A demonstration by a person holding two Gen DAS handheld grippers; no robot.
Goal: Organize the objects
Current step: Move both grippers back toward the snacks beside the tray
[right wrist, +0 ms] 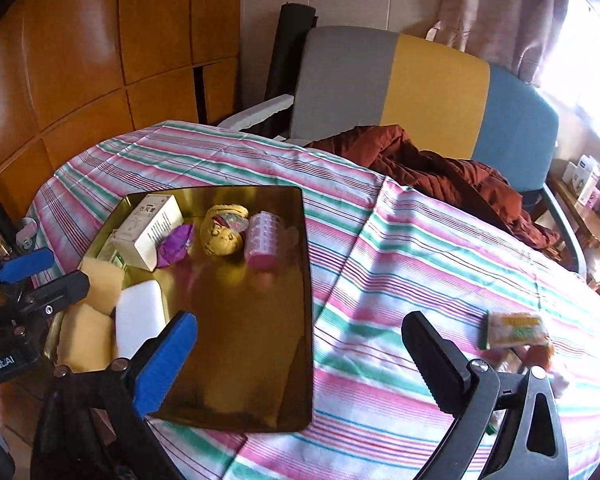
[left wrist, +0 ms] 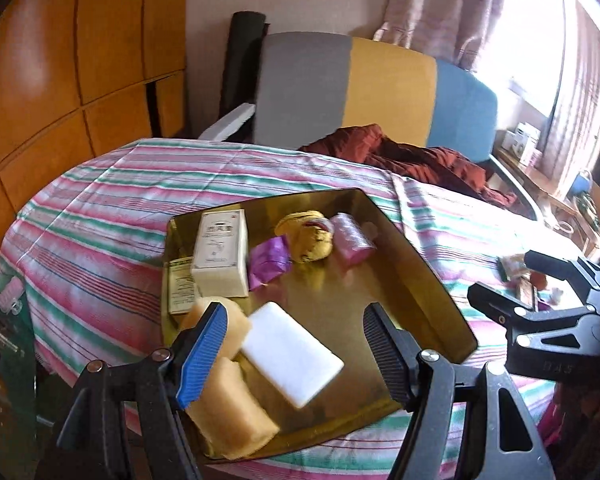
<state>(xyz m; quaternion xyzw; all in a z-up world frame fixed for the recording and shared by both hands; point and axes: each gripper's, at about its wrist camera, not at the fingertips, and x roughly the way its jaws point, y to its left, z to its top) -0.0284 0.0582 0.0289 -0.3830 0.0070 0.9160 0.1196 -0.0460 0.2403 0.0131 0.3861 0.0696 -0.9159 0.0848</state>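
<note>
Here, a round table under a striped cloth (right wrist: 380,248) fills most of both views, with a chair (right wrist: 440,92) in grey, yellow and blue panels behind it and a rust-red quilted garment (right wrist: 452,168) draped over the far edge. On the cloth sits a shiny gold tray (right wrist: 260,360). Its far end carries a white carton (left wrist: 222,252), a purple wrapped piece (left wrist: 269,260), a yellow crocheted item (left wrist: 310,236) and a pink roller (left wrist: 350,240). Its near end carries a white block (left wrist: 292,352) lying beside two tan sponges (left wrist: 230,408).

The left gripper (left wrist: 296,356) angles downward over the tray's near end, its jaws spread, with the white block and one sponge seen between them but not clamped. The right gripper (right wrist: 300,360) also tilts downward, jaws spread very wide and holding nothing; its blue finger (right wrist: 162,364) hangs over the tray's near part and its black finger over bare cloth. To the right, just beyond that black finger, a small printed packet (right wrist: 516,330) lies on the cloth with other small items too blurred to name.
</note>
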